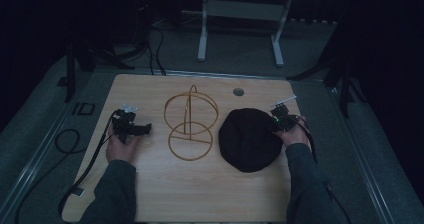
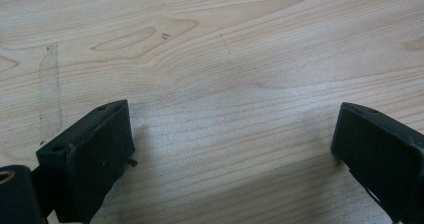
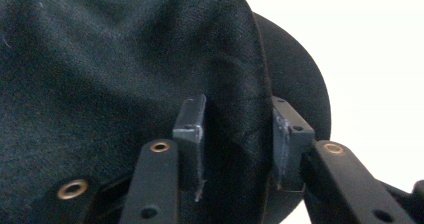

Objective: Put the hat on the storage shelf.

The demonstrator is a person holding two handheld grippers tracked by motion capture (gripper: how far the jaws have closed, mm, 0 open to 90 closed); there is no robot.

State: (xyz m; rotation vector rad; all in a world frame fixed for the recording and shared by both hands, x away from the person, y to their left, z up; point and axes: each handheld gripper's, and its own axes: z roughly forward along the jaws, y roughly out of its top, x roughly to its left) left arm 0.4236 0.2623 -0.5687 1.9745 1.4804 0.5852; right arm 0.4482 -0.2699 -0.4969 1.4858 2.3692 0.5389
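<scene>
A round black felt hat (image 1: 250, 139) lies flat on the light wooden table's right half, just right of a gold wire stand; its right edge sits pinched in a fold (image 3: 235, 109).

Black hat (image 3: 125, 74) cut off at frame edges

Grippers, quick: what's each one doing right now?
Left gripper: open, jaws wide over the bare table.
Right gripper: jaws shut on the black hat.
</scene>
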